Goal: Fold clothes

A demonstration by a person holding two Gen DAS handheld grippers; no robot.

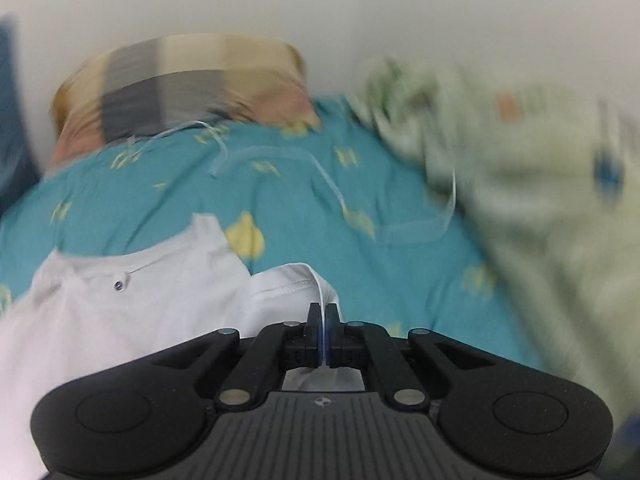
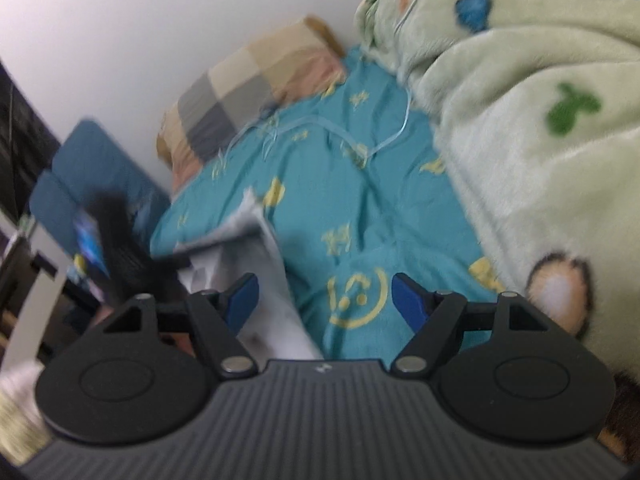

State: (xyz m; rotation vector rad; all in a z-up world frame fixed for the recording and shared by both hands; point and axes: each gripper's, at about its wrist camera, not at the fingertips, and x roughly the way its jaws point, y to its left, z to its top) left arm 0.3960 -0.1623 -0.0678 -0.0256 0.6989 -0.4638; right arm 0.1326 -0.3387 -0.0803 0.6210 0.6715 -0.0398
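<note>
A white garment with a small snap button lies on the teal bedsheet at lower left in the left wrist view. My left gripper is shut on a folded edge of this garment. In the right wrist view the same white garment hangs lifted at the left, partly behind my left finger. My right gripper is open and empty above the teal sheet, beside the garment. Both views are blurred.
A pale green fleece blanket with cartoon prints is heaped on the right of the bed. A checked pillow lies at the head against the white wall. A thin clear cord lies across the sheet. A blue chair stands left of the bed.
</note>
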